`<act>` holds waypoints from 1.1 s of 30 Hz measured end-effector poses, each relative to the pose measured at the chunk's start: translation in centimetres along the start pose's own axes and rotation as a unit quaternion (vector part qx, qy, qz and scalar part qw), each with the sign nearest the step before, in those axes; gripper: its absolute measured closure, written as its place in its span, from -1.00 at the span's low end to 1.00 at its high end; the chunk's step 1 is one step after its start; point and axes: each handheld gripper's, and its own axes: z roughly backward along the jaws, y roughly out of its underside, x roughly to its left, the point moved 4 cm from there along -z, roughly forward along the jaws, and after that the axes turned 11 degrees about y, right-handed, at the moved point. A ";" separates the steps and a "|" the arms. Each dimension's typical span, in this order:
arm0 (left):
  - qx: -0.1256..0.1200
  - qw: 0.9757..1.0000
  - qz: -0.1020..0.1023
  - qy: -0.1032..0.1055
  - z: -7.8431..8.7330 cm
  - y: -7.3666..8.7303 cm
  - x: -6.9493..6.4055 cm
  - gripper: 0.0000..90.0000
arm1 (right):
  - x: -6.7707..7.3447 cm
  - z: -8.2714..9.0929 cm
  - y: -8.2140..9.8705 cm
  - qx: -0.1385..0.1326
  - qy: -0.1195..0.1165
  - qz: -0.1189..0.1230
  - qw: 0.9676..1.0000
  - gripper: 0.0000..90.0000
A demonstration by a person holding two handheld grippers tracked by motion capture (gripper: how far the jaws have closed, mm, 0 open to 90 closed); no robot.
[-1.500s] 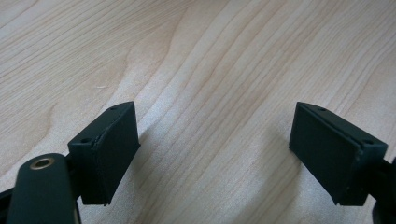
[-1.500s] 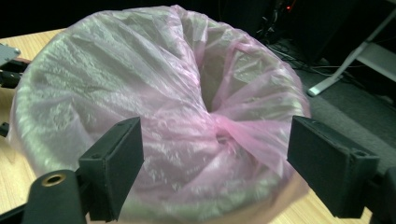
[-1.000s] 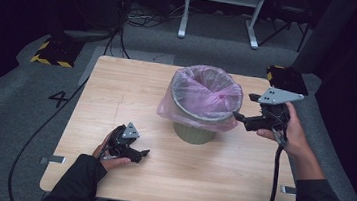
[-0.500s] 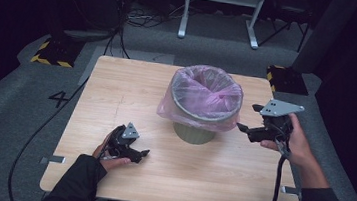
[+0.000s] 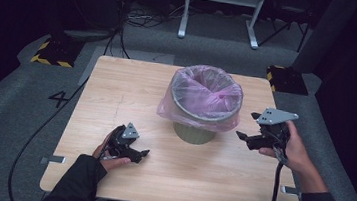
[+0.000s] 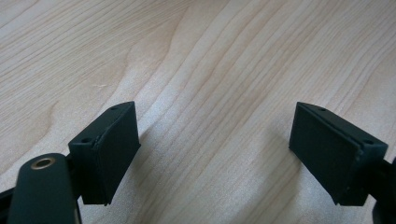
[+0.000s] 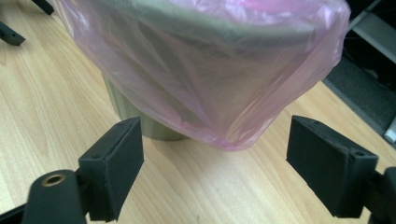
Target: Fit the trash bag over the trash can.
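In the high view, a bin (image 5: 205,108) lined with a pink bag (image 5: 175,108) is standing mid-table (image 5: 117,89). The right gripper (image 5: 248,130) is hovering just beside it, probably not touching; the left gripper (image 5: 138,154) is resting near the front edge.

In the left gripper view, its jaws are gaping wide over bare wood.

In the right gripper view, wide jaws are facing the bag's hanging edge (image 7: 233,135).

Both sleeves were dark, black or near it, reaching the wrists. Left tool (image 5: 133,152) was black with a small grey three-cornered plate on top. Right tool (image 5: 246,130) was black too, its grey plate larger, and a black cable trailed from it. Each jaw was a flat black rectangular pad with small screw holes; a brass-ringed hole sat below each left-hand pad.
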 end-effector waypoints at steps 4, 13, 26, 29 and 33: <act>0.000 1.000 0.000 0.000 0.0 0.0 0.0 -0.66 | 0.3 -0.2 0.6 0.007 -0.002 0.000 1.000 -0.58; 0.000 1.000 0.000 0.000 0.0 0.0 0.0 -0.66 | 0.9 -1.0 2.1 0.026 -0.012 0.002 1.000 -0.58; 0.001 1.000 -0.001 0.000 0.0 0.0 0.0 -0.66 | 2.1 -2.1 3.9 0.054 -0.026 0.007 0.998 -0.57; 0.000 1.000 0.000 0.000 0.0 0.0 0.0 -0.66 | 2.4 -2.3 4.3 0.060 -0.030 0.008 0.998 -0.57; 0.000 1.000 0.000 0.000 0.0 0.0 0.0 -0.65 | 2.8 -2.6 5.0 0.065 -0.035 0.007 0.997 -0.57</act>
